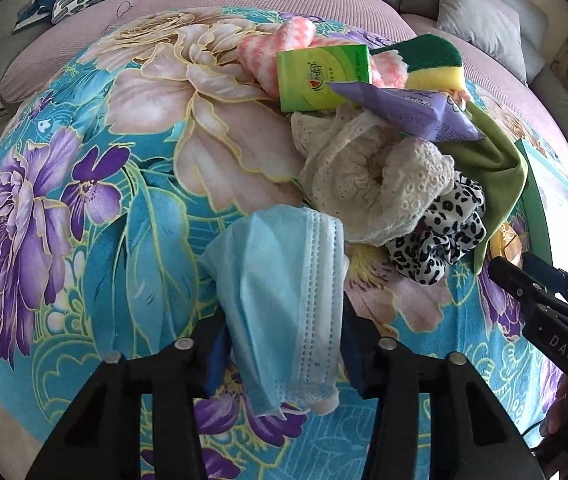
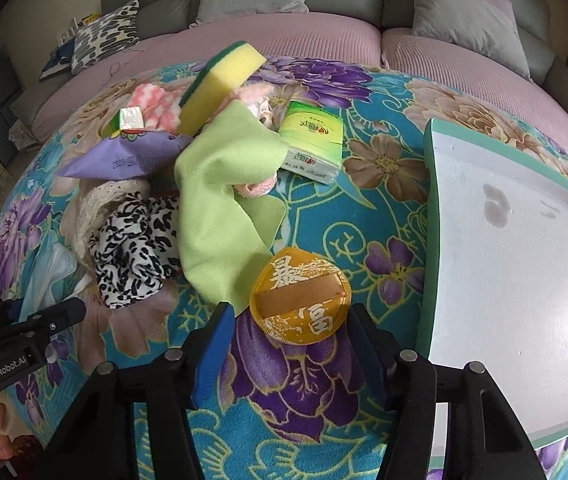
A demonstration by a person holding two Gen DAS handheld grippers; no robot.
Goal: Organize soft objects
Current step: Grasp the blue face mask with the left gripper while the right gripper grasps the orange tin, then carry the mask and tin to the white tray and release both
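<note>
While your left gripper [image 1: 284,344] points down at the floral turquoise blanket [image 1: 83,240], its jaws stand on either side of the pale blue pleated face mask [image 1: 279,304]. In the left wrist view the mask fills the lower centre of the frame, and the blue pads look to be at its edges, but you cannot tell for certain that they press on it.

Your right gripper [image 2: 288,344] has its jaws parted around the round golden padded puff with white characters [image 2: 300,300], low in the centre of the right wrist view. Neither pad touches it: there is a gap on both sides.

Right of the puff lies the white tray with a mint-green rim [image 2: 430,208], filling the right side of the frame.

The heap sits in the upper left of that view: a lime green cloth [image 2: 219,192], a black-and-white leopard-print fabric [image 2: 131,256], a cream lace piece [image 2: 99,200], a purple packet [image 2: 123,160], a yellow sponge with a green scouring face [image 2: 219,80] and a pink-and-white fluffy cloth [image 2: 155,104]. A green tissue pack [image 2: 312,140] lies just right of the lime cloth.
</note>
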